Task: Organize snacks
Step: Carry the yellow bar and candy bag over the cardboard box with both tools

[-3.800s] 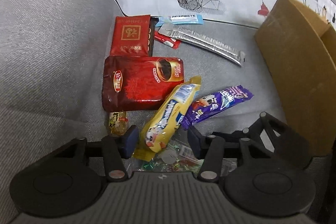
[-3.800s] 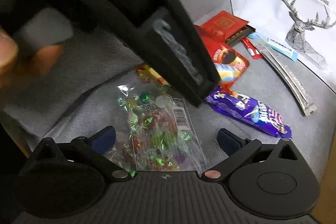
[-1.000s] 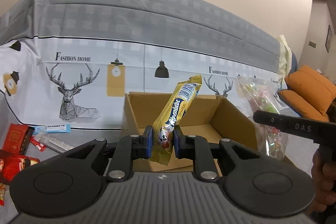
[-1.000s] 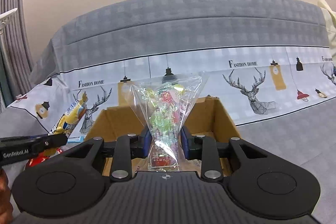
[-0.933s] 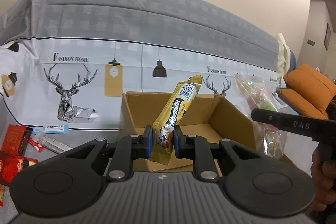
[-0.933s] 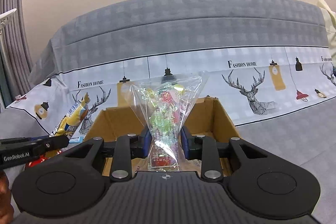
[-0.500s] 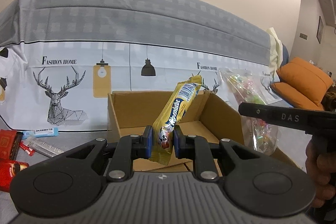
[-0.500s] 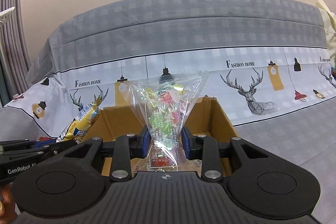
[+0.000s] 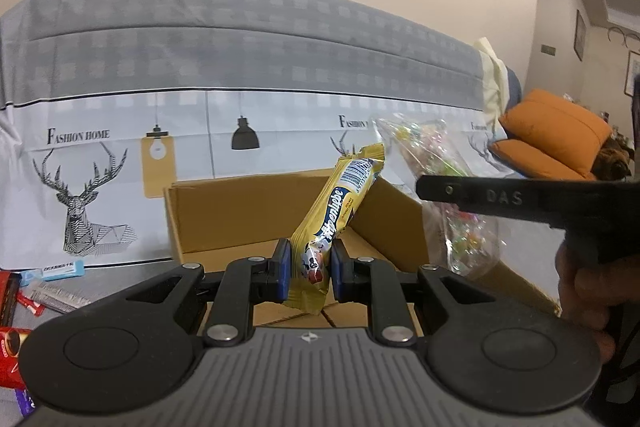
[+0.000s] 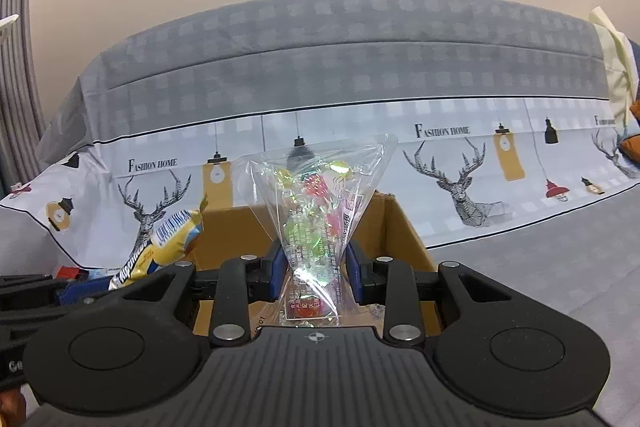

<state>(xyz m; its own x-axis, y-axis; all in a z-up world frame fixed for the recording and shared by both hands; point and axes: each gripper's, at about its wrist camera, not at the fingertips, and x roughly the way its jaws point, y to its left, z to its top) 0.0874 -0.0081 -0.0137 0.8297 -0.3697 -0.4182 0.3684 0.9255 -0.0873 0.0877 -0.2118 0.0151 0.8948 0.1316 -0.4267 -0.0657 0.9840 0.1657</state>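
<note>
- My left fingers (image 9: pixel 307 269) clamp the yellow snack bar (image 9: pixel 335 217), its long axis tilting toward 1 o'clock.
- My right fingers (image 10: pixel 316 273) pinch the candy bag (image 10: pixel 316 217).
- The cardboard box (image 9: pixel 224 213) lies directly ahead, 12 o'clock, beneath both.

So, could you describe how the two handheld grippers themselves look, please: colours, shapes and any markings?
Both are matte black plastic. The left gripper and the right gripper each have blue pads on the fingertips, angular linkage arms with silver pivot screws, a ribbed grey-black base with two round discs, and a small cross mark. White lettering "DAS" shows on the right one's side. No cables are visible.
</note>
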